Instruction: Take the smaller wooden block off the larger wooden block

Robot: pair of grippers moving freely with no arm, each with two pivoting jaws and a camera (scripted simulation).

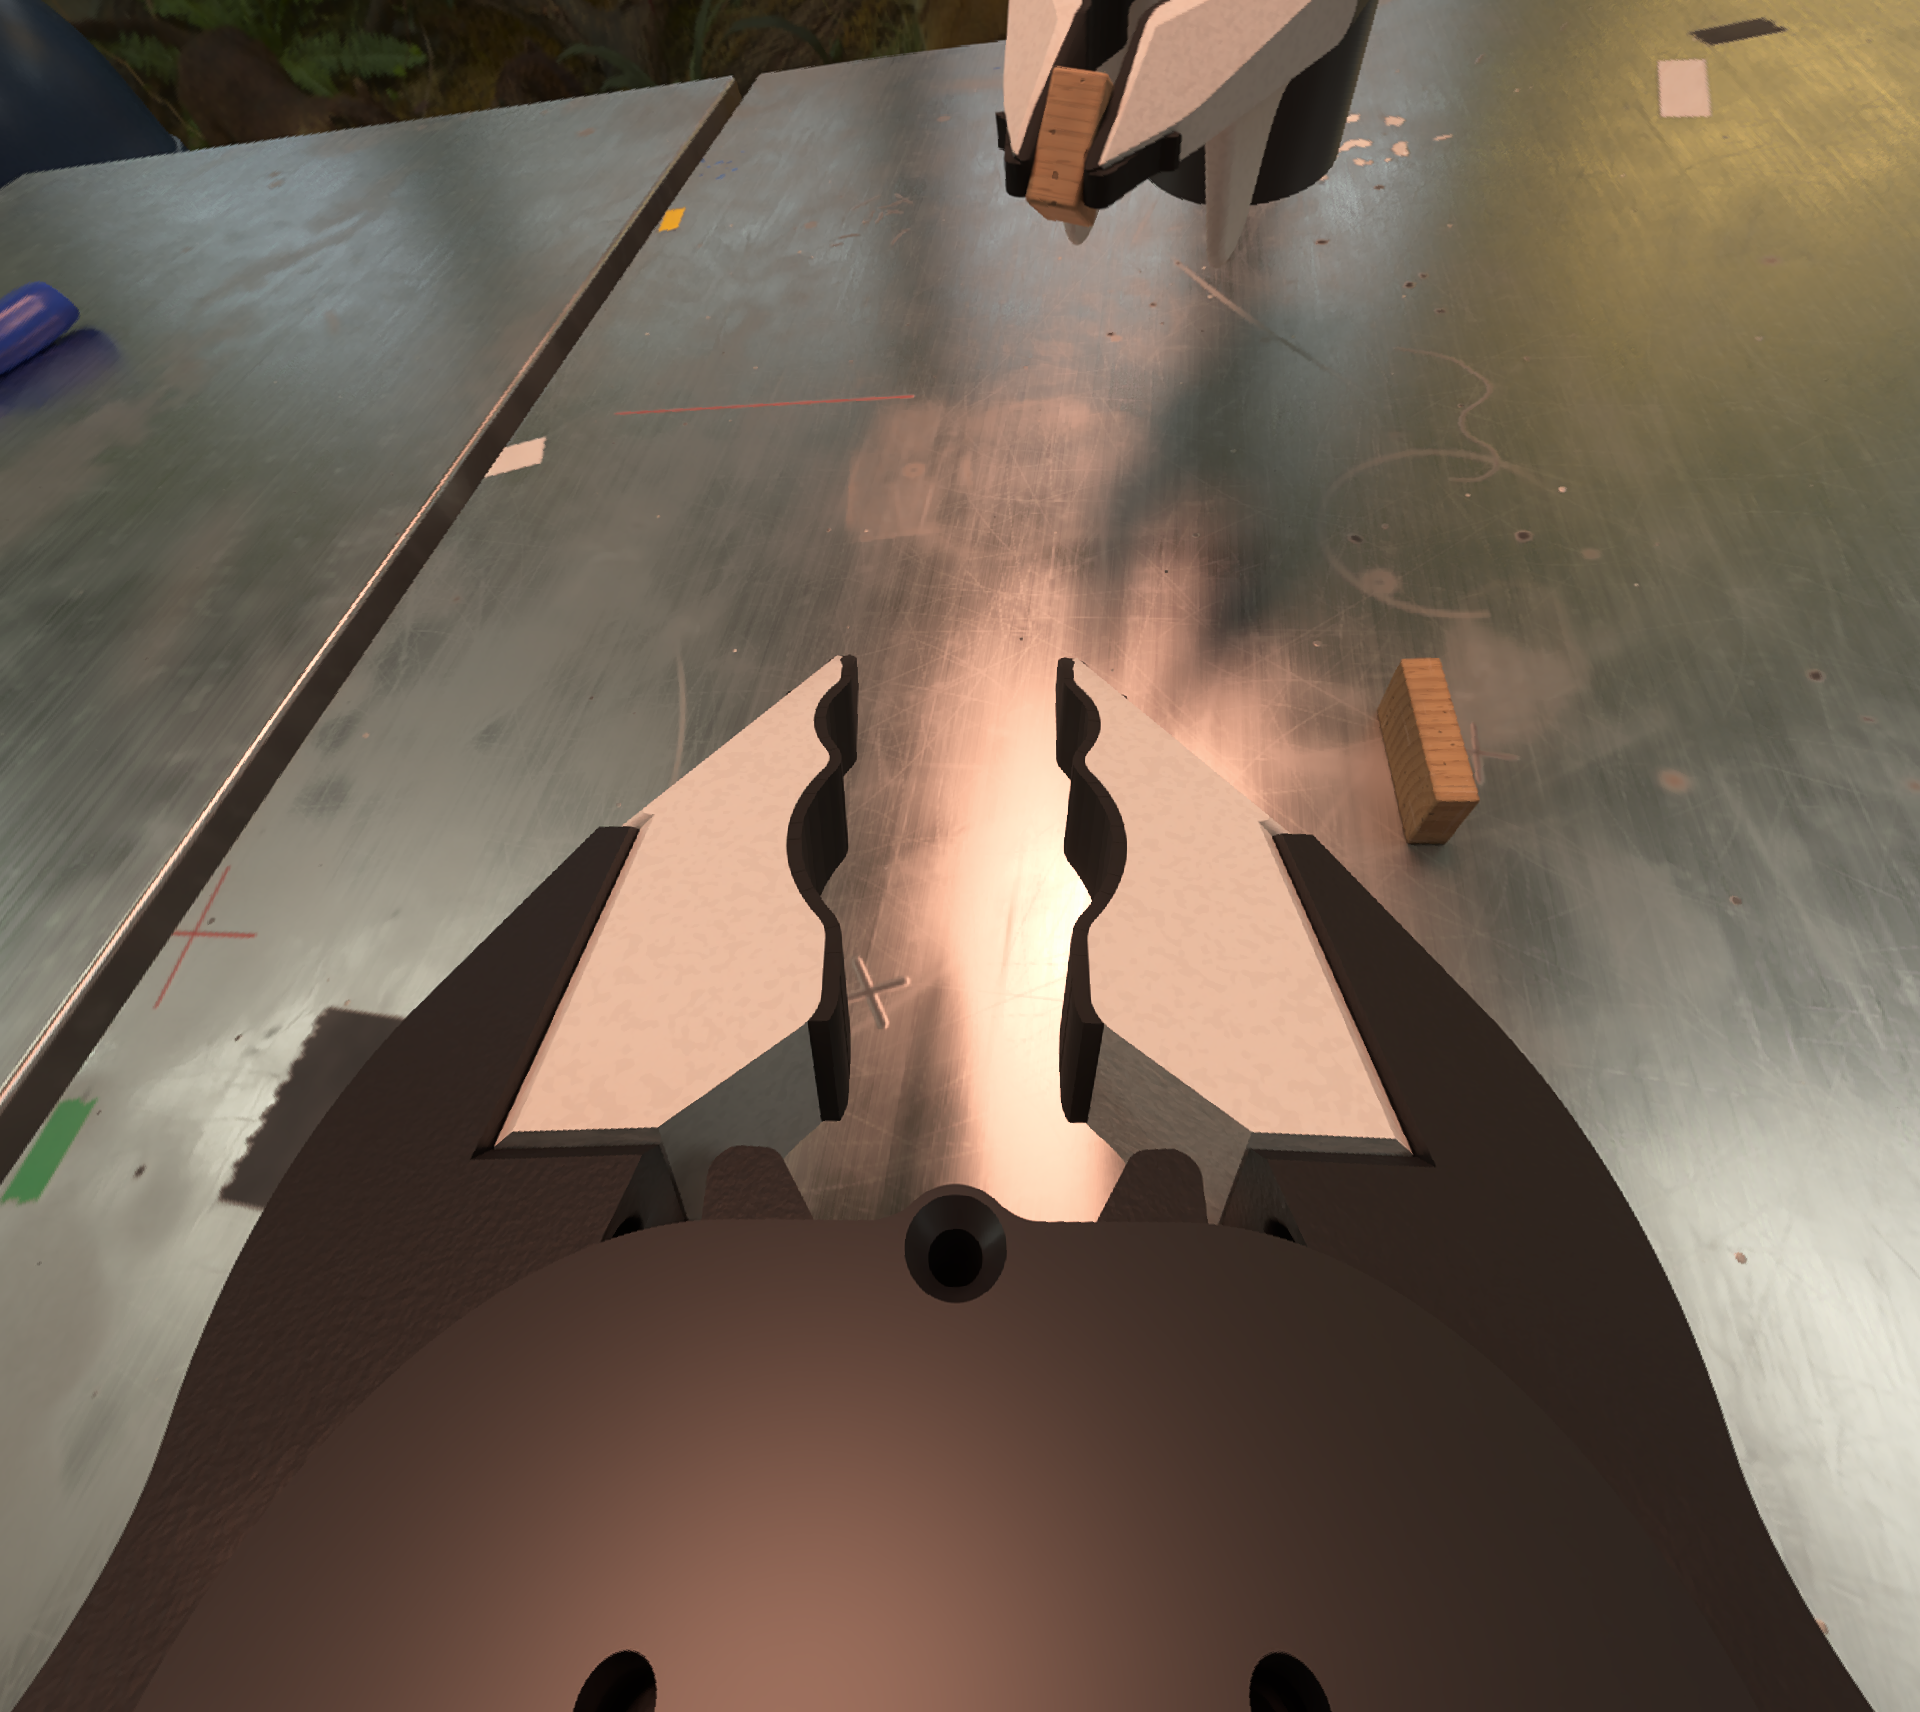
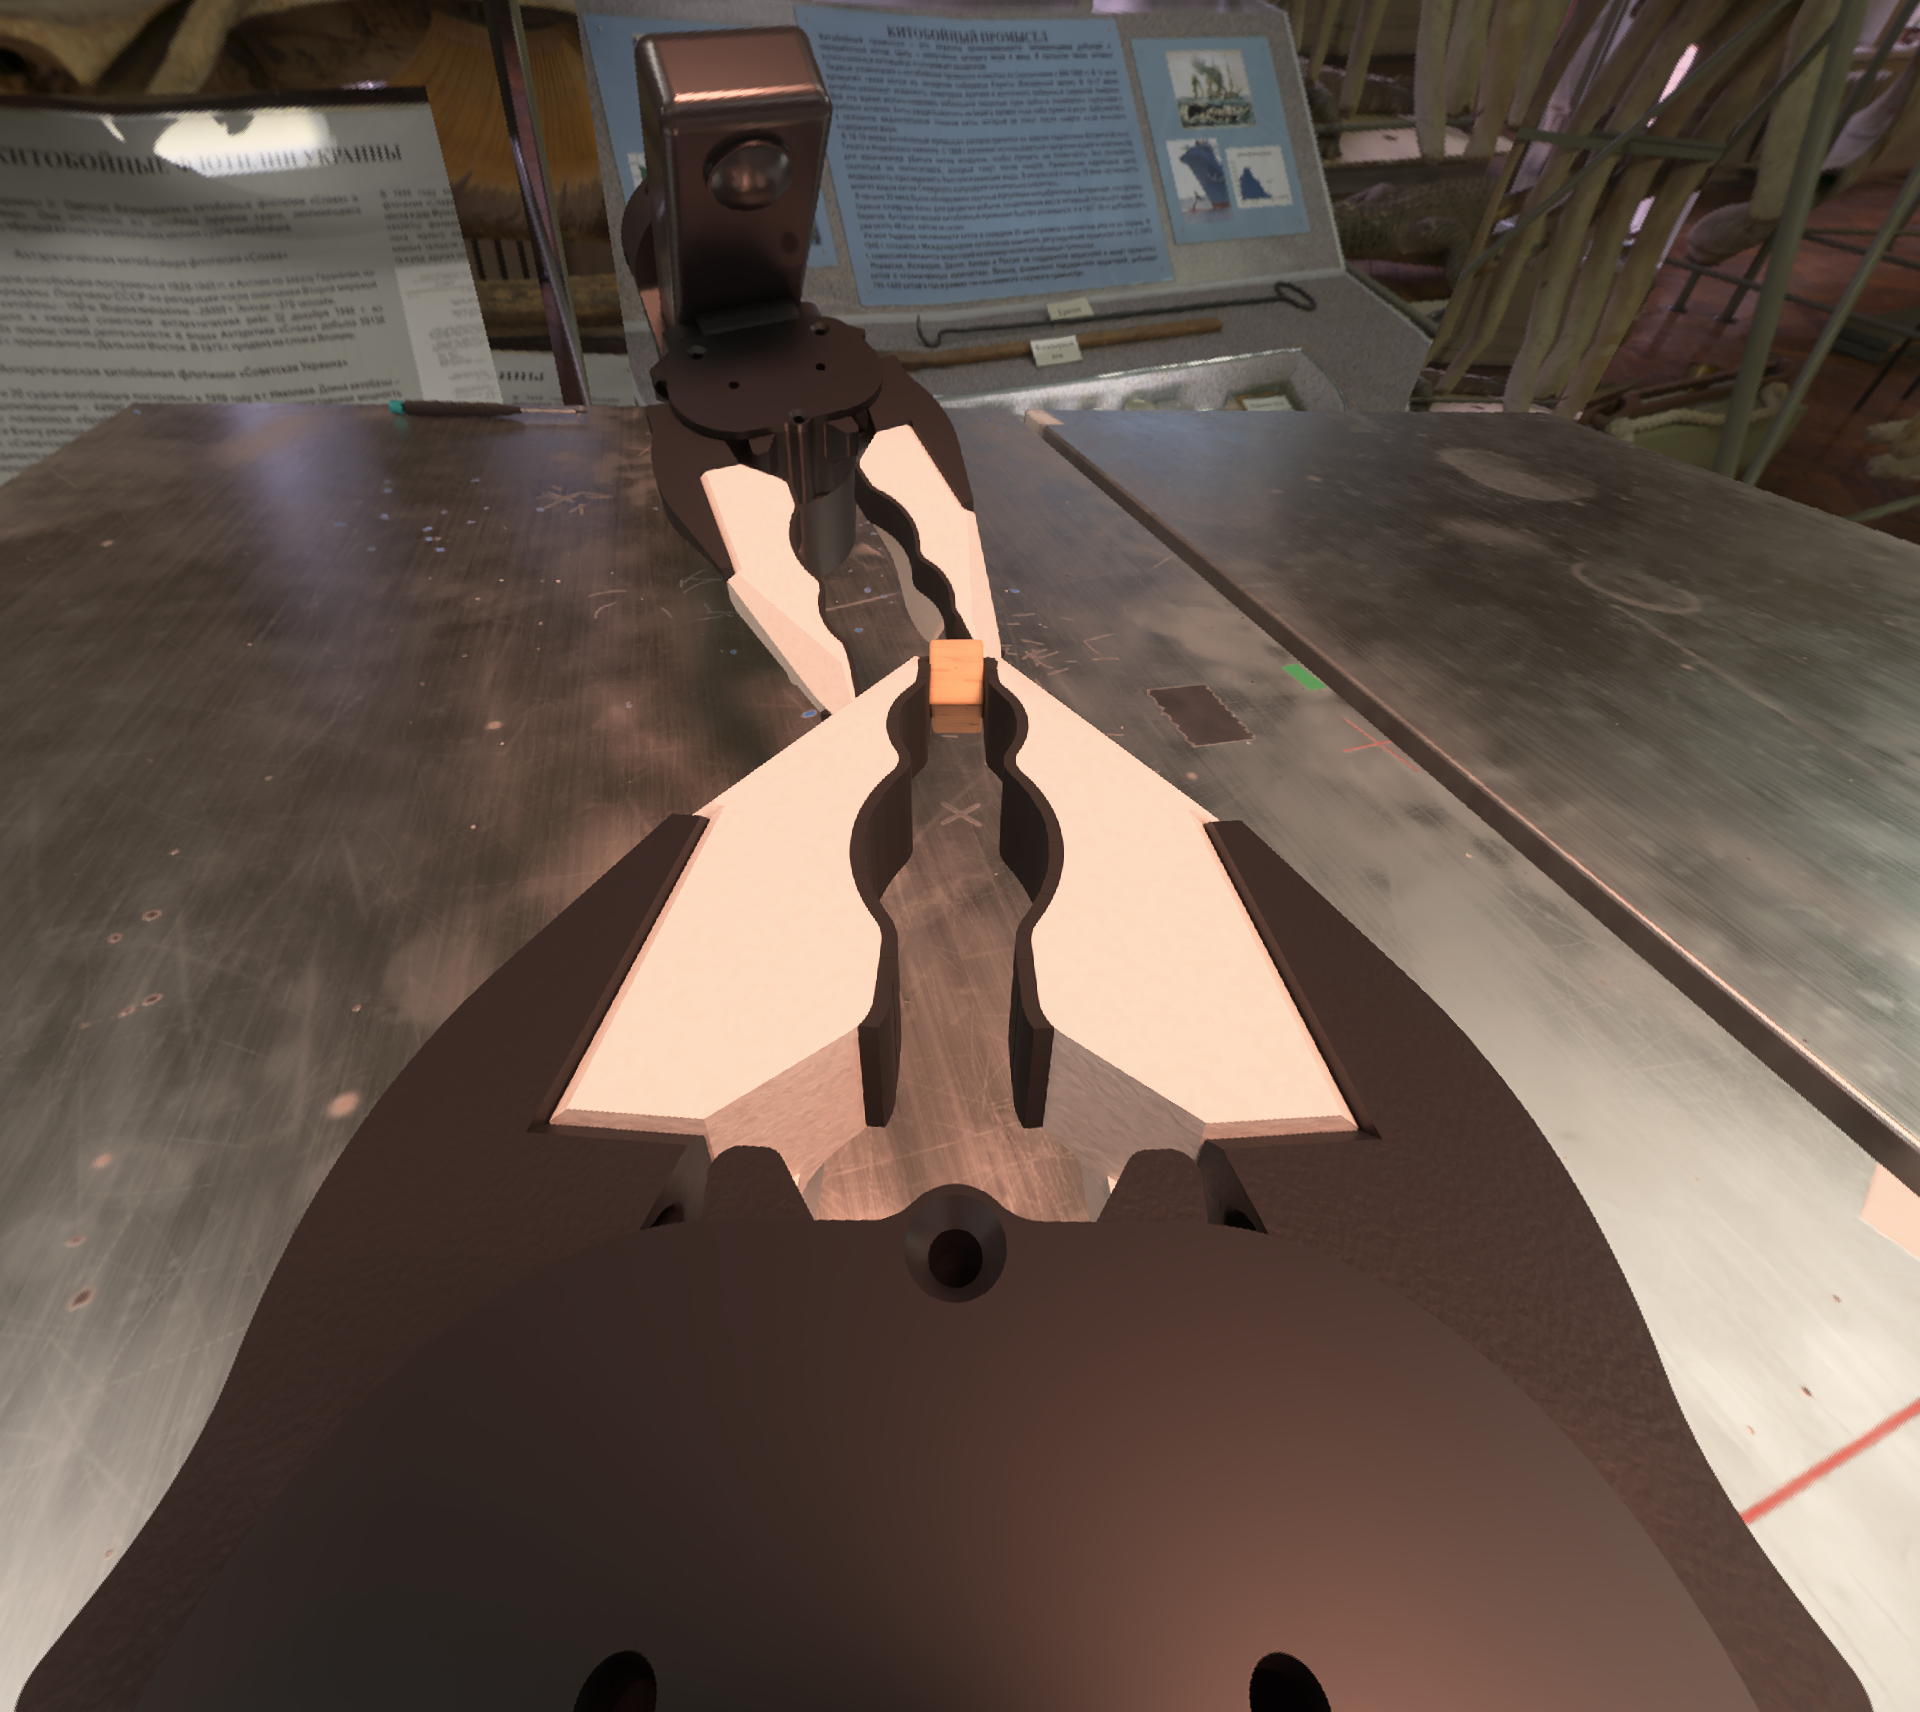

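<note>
My right gripper [image 2: 956, 673] is shut on a small wooden block [image 2: 956, 683], pinched at the fingertips. In the left wrist view the right gripper [image 1: 1055, 192] hangs at the far side of the metal table [image 1: 935, 467], holding that block [image 1: 1065, 135] a little above the surface. A second wooden block [image 1: 1429, 753] lies alone on the table, to the right of my left gripper. My left gripper [image 1: 956, 670] is open and empty, low over the table. In the right wrist view the left gripper [image 2: 894, 665] faces mine, just beyond the held block.
A seam [image 1: 416, 519] splits the table into two sheets on the left. A blue object [image 1: 36, 322] lies at the far left edge. Tape marks [image 1: 1683, 88] and scratches dot the surface. Display boards [image 2: 987, 156] stand behind the table's far edge.
</note>
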